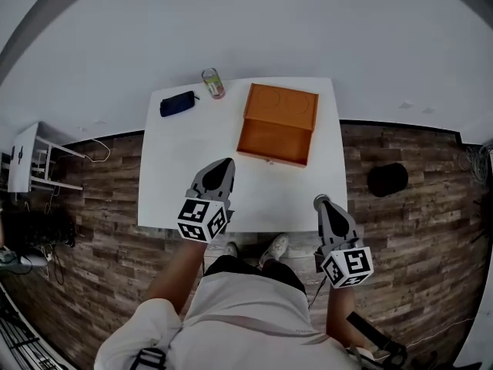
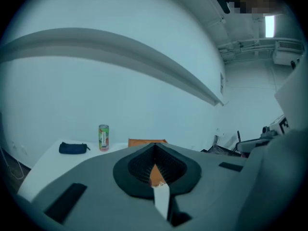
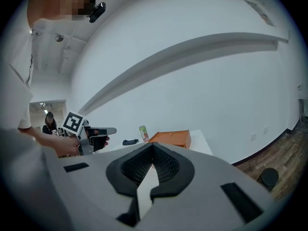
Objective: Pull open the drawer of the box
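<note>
An orange wooden box lies on the white table, right of centre, its front face turned towards the near edge. My left gripper hovers over the table's near half, below and left of the box, apart from it. Its jaws are shut and hold nothing; in the left gripper view the box shows just beyond the tips. My right gripper hangs at the table's front right corner, jaws together and empty, with the box farther ahead.
A drink can and a dark pouch stand at the table's far left. A black round object sits on the wooden floor to the right. A white rack stands at the left. A white wall lies behind the table.
</note>
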Demonstrator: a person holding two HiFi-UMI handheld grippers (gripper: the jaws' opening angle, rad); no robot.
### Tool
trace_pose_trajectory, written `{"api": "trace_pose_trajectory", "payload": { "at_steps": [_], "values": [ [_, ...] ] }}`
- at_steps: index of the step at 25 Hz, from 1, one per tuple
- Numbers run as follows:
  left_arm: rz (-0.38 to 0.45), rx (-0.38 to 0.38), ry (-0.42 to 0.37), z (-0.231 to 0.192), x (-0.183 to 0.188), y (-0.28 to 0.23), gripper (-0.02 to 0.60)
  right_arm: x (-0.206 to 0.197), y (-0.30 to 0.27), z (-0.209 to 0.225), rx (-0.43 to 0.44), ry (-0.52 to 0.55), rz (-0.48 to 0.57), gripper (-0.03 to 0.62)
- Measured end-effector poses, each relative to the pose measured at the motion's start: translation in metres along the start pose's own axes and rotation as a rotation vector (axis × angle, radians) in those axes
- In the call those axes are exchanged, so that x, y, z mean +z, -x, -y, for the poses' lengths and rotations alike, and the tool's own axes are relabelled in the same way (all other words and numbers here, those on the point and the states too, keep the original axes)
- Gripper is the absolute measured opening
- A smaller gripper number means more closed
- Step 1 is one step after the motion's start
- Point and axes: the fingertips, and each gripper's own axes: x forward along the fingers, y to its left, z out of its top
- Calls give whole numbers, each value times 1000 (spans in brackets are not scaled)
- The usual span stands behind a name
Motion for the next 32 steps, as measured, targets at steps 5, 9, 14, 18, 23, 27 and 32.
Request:
{"api": "trace_pose_trajectory", "payload": {
  "at_steps": [5,9,14,18,23,27,32],
  "values": [
    [88,-56,-54,3,34,53,12,12,13,-33,-12,28,38,2],
    [136,-103,-65,-10,41,101,12,12,26,-73,-39,61,60,2],
    [183,-137,-76,-32,42,176,12,13,54,-134,-91,95,99,2],
    [198,-189,-66,-43,42,224,12,21,75,-173,-132,128,140,2],
    [181,-269,-61,-39,35,266,12,33,97,-215,-156,161,174,2],
    [190,-297,-54,-32,32,285,12,40,110,-238,-151,192,190,2],
    [191,-300,-51,-24,30,299,12,43,121,-249,-133,202,207,2]
  ]
}}
